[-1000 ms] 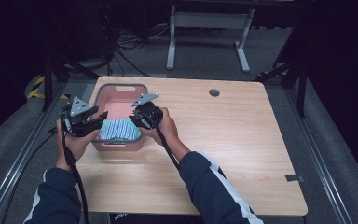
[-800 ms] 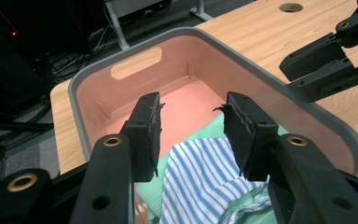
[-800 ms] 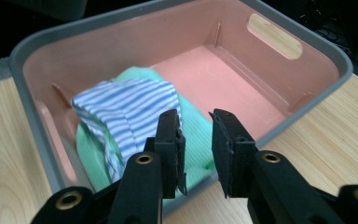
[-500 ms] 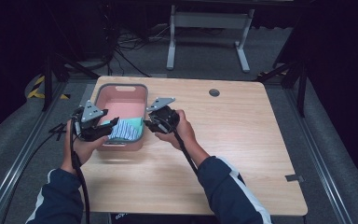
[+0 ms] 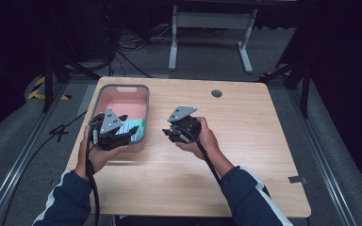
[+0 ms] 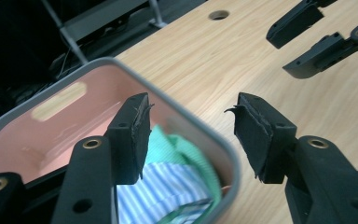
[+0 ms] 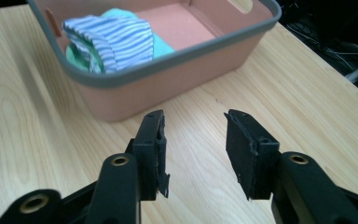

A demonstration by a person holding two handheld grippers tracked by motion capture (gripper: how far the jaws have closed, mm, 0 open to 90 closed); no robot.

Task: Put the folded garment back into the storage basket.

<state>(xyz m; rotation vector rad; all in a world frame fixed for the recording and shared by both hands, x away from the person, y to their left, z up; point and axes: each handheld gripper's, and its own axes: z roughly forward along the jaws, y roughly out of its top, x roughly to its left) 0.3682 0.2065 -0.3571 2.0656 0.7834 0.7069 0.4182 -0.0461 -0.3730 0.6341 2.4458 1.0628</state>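
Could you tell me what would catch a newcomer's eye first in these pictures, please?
The pink bin with its grey rim stands at the left rear of the wooden table, holding a folded blue-striped and green cloth at its near end. The left claw hovers open at the bin's near edge, the right claw open over bare wood beside it; both have just been opening, nothing between them.

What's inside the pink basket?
Inside the pink basket lies a folded blue-and-white striped cloth on top of a green cloth. Whatever is under them is covered, so it cannot be seen.
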